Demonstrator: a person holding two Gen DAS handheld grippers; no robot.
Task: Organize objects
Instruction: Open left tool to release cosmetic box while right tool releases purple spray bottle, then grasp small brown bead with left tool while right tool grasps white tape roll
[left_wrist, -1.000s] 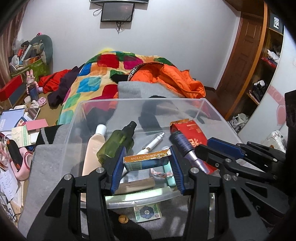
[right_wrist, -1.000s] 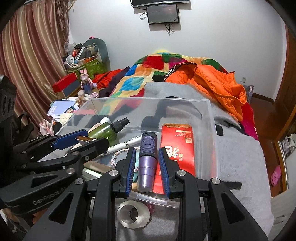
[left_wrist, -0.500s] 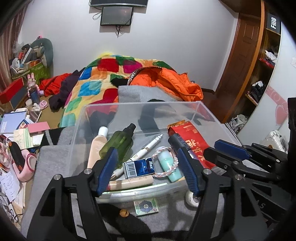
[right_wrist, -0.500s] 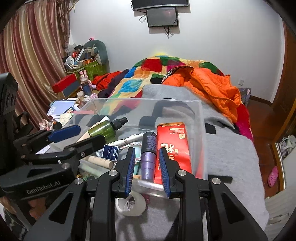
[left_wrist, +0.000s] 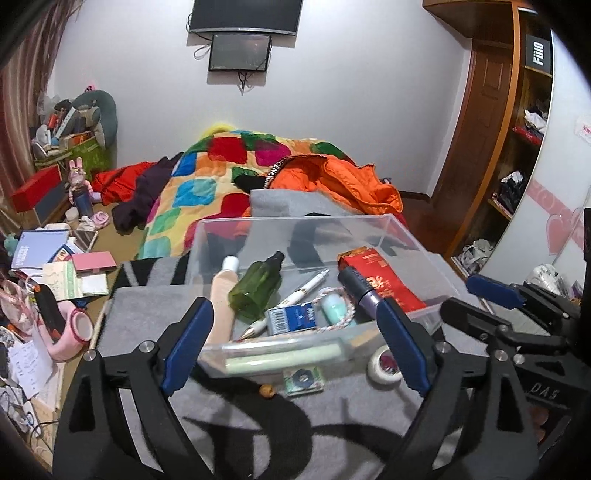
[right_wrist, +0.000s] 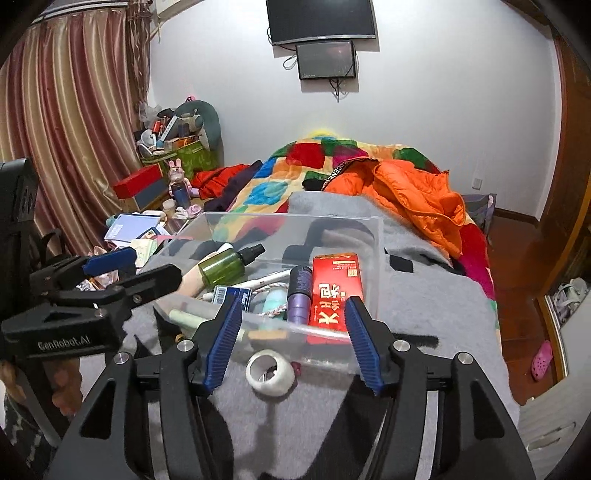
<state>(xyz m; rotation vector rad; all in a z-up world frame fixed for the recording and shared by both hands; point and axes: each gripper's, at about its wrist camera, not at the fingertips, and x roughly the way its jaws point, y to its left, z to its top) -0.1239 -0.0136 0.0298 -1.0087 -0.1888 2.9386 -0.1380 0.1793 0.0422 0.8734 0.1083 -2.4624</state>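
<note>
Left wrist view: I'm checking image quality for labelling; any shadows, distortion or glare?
Left wrist view: fisheye bends the door frame, corners vignette black, the left tongs cast dark shadows on the grey blanket. Right wrist view: same bowing at the curtain, no harsh glare.

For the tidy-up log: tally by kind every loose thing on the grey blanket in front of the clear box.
Tape roll: 1
Patterned card: 1
Brown bead: 1
Small reddish bit: 1
Total: 4
</note>
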